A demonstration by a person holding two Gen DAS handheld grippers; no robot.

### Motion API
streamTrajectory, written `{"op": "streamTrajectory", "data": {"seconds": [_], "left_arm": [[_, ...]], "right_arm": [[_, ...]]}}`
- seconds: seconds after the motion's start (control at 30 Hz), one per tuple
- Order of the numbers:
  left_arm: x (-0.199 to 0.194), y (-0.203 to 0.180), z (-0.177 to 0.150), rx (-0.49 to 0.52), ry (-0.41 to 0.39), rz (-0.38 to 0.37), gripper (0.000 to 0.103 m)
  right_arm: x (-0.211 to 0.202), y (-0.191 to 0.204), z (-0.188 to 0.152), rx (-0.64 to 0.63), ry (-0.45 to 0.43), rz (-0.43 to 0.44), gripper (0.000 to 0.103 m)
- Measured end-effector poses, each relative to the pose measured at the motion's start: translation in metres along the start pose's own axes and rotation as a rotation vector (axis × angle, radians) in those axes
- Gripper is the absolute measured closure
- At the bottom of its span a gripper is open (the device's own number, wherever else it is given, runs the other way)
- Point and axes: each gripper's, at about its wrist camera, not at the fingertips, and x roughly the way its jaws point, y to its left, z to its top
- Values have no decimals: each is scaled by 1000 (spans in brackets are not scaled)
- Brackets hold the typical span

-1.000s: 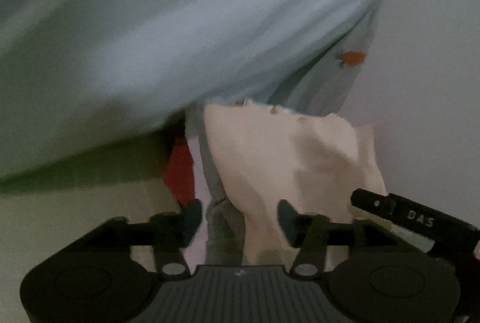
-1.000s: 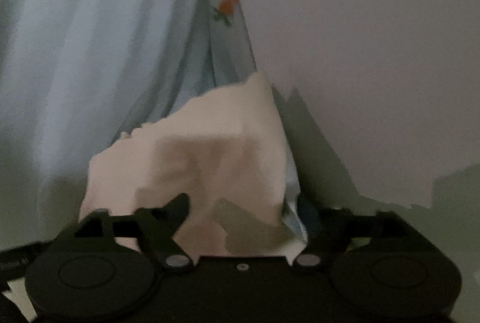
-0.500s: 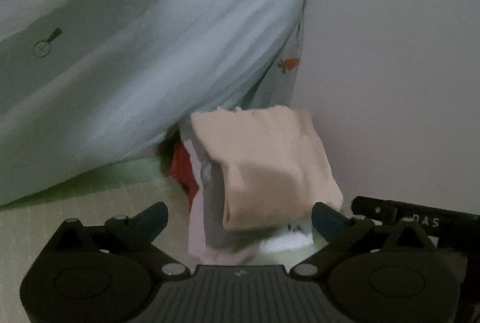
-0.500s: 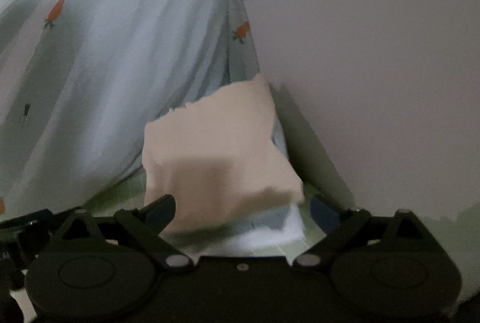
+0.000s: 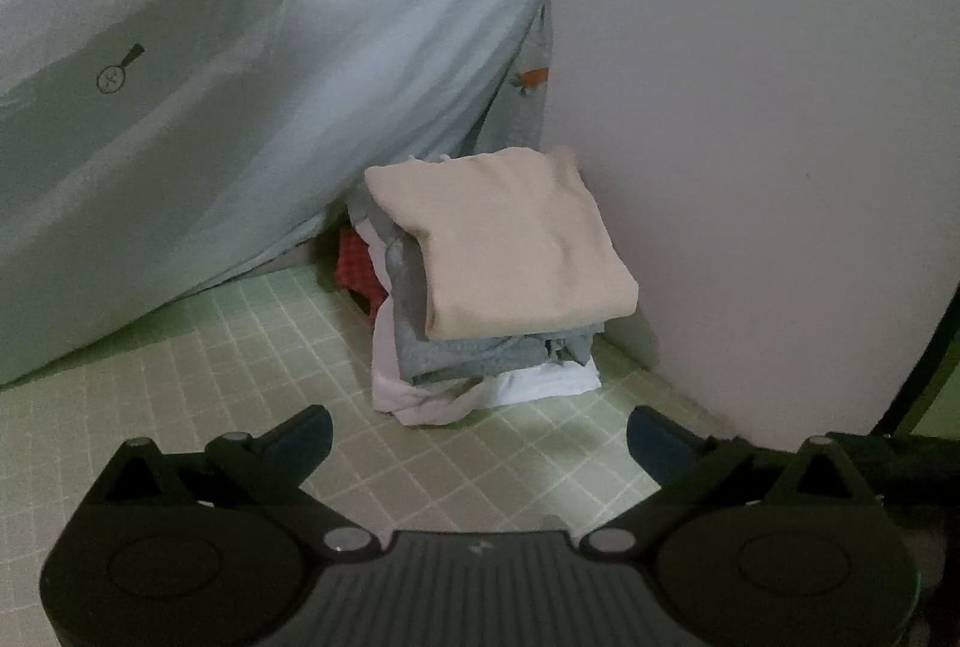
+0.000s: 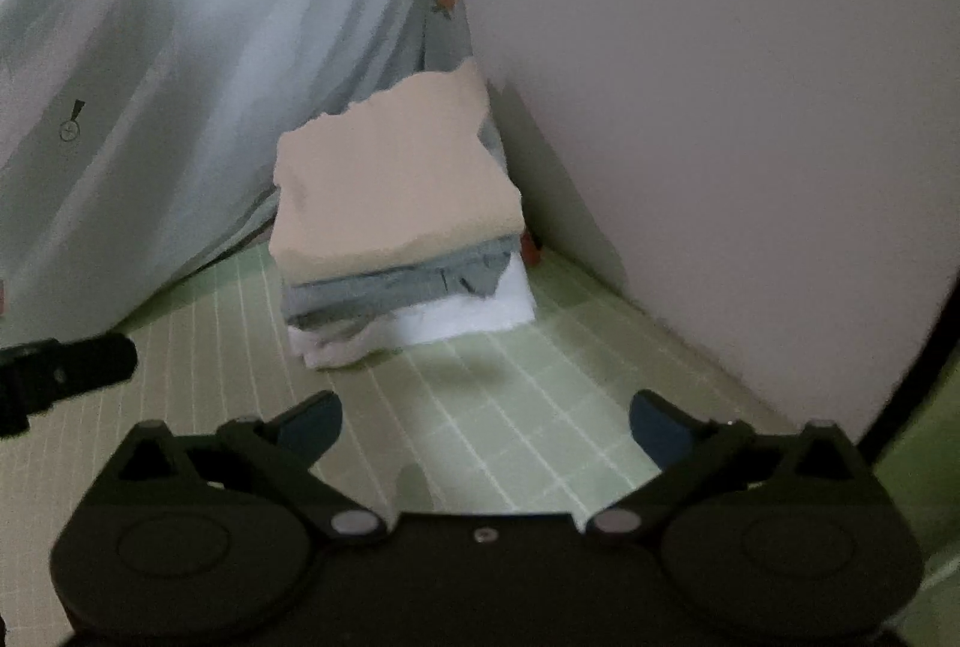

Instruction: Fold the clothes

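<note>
A folded beige garment (image 5: 510,245) lies on top of a stack of folded clothes: grey (image 5: 468,353), white (image 5: 552,383) and pale pink (image 5: 408,401) layers, with a red piece (image 5: 357,266) behind. The stack stands on the green checked mat (image 5: 240,347) in the corner. It also shows in the right wrist view, beige garment (image 6: 390,185) on top. My left gripper (image 5: 480,437) is open and empty, a short way back from the stack. My right gripper (image 6: 486,425) is open and empty too, also back from it.
A pale blue carrot-print sheet (image 5: 240,77) hangs over something bulky at the left, touching the stack's back. A plain wall (image 5: 750,137) stands close on the right. The left gripper's body (image 6: 60,377) shows at the right wrist view's left edge.
Both grippers let go of the beige garment, opened wide and drew back from the stack. The garment now lies flat on top.
</note>
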Motion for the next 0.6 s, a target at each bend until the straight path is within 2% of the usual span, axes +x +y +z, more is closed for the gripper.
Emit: {"op": "streamTrajectory", "data": {"seconds": [0.6], "left_arm": [[-8, -13, -5, 63, 3, -16, 0]], "right_arm": [[-11, -3, -5, 11, -8, -22, 0]]}}
